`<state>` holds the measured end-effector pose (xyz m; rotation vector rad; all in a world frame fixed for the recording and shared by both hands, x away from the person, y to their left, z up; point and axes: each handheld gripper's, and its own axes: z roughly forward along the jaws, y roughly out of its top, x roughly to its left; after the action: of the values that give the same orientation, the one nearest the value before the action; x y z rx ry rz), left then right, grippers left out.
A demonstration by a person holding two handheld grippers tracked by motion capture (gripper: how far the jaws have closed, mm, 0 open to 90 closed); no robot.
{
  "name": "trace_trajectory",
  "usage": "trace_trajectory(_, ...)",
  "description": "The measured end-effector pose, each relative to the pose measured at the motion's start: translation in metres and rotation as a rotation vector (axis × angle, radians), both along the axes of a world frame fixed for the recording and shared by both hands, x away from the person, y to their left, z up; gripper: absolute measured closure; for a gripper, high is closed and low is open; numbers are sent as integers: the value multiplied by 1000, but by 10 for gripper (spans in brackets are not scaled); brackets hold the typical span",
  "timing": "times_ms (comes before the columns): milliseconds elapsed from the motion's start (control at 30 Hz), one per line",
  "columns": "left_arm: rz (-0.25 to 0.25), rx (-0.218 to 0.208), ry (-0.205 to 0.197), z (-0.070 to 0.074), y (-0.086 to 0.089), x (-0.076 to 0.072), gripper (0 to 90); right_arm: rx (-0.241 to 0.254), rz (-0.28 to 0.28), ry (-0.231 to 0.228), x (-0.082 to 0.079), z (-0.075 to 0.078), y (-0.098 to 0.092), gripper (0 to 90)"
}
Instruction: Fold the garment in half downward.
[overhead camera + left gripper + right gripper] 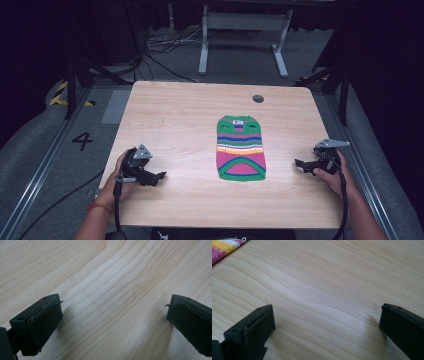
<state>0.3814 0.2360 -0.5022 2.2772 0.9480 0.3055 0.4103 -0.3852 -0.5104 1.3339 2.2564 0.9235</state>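
A small knitted garment [240, 148] with green, pink, yellow, white and blue stripes lies flat in the middle of the wooden table [180, 115]. My left gripper [161, 176] rests near the table's front left, well to the left of the garment, jaws open and nothing between them. In the left gripper view the black pads [46, 320] stand wide apart over bare wood. My right gripper [300, 165] sits near the right edge, to the right of the garment, also open and empty. A corner of the garment [223, 248] shows at the top left of the right gripper view.
A round grey grommet [258, 98] sits in the table's far right part. Beyond the table stand a white frame [244, 35] and cables on the grey floor. Black stands flank both sides. A "4" [82, 140] is marked on the floor at the left.
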Motion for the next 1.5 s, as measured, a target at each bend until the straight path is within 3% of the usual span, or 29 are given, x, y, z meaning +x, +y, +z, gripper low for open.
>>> trace_trajectory(433,-2,-1,-1,0,1,1,5,-4,-35,5,-6,1,-1,4)
trace_trajectory(633,35,-21,-13,1,4,2,81,-6,-15,14,-4,1,-2,0)
trace_trajectory(700,53,-33,-13,2,4,5,145,-6,-10,15,-3,2,-3,7)
trace_trajectory(767,59,-24,-7,4,4,9,171,-2,-6,18,-3,2,-3,44)
trace_trajectory(800,62,-30,4,4,3,11,181,0,-4,15,-4,3,-4,92)
trace_trajectory(867,56,-1,1,6,0,15,187,35,13,6,-5,6,-6,222)
trace_trajectory(900,48,5,-4,7,-1,16,196,56,20,7,-6,7,-8,207)
trace_trajectory(1000,27,12,-25,12,-6,17,216,24,26,-1,-7,9,-8,194)
trace_trajectory(1167,6,10,-55,22,-20,28,227,29,47,-19,-7,19,-7,209)
trace_trajectory(1300,10,-1,-68,26,-28,39,243,55,61,-51,-5,31,-3,251)
trace_trajectory(1333,12,3,-90,28,-30,41,253,61,67,-51,-3,34,-2,256)
trace_trajectory(1400,12,7,-91,30,-35,48,286,55,74,-63,1,39,2,314)
trace_trajectory(1500,12,8,-105,32,-41,54,285,58,86,-68,5,43,4,334)
